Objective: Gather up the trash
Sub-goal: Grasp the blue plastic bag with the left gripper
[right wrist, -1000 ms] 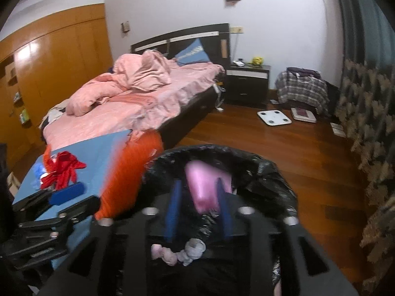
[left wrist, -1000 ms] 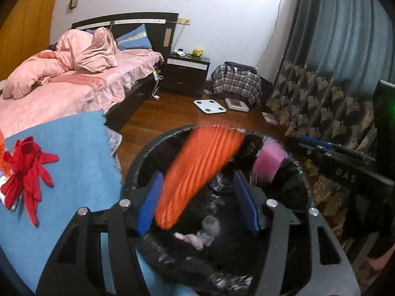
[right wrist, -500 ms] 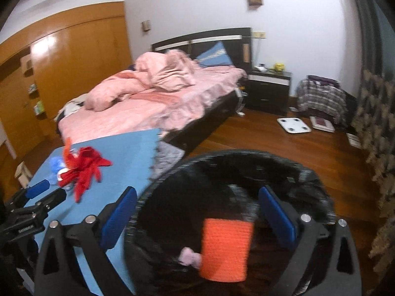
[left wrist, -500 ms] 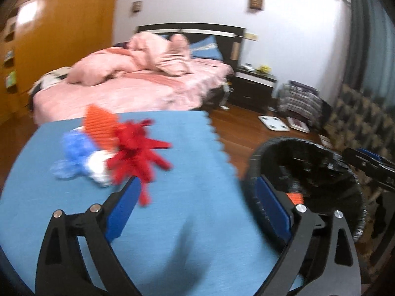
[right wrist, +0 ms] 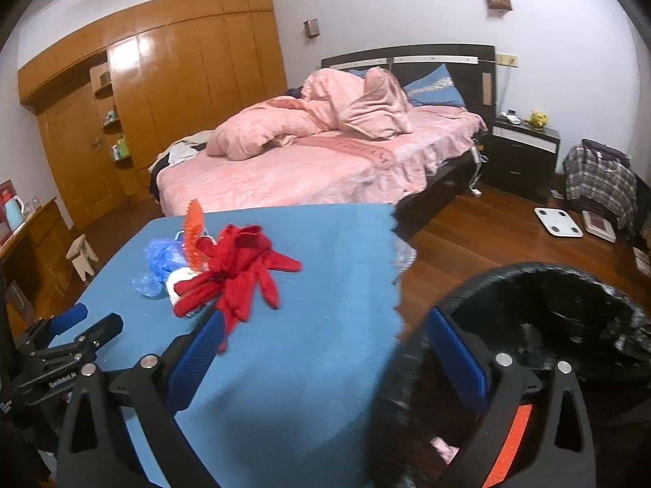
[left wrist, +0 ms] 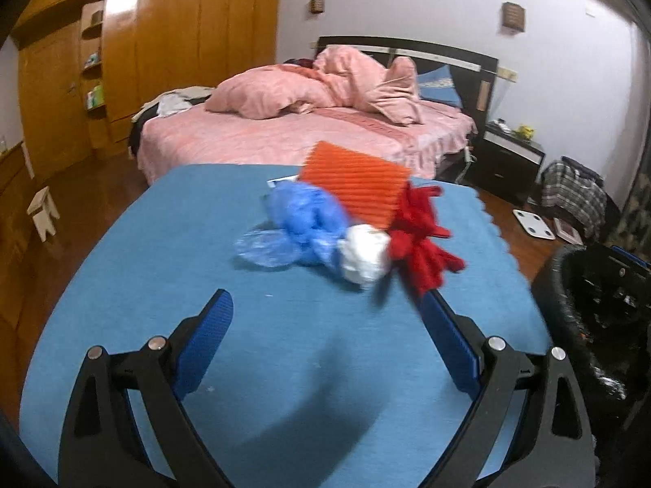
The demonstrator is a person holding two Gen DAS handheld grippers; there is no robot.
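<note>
Lying ahead of empty, spread left gripper [left wrist: 325, 345] — trash pile [left wrist: 350, 232].

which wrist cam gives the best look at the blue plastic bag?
Left wrist. The blue plastic bag lies near frame centre, ahead of the open left tongs, nearly unobstructed. In the right wrist view it sits small at the left, partly hidden behind the red gloves.

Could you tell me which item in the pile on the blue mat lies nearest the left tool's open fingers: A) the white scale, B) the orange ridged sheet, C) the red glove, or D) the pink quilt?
C: the red glove reaches down to the left tool, while the orange ridged sheet stands farther back on the blue mat.
</note>
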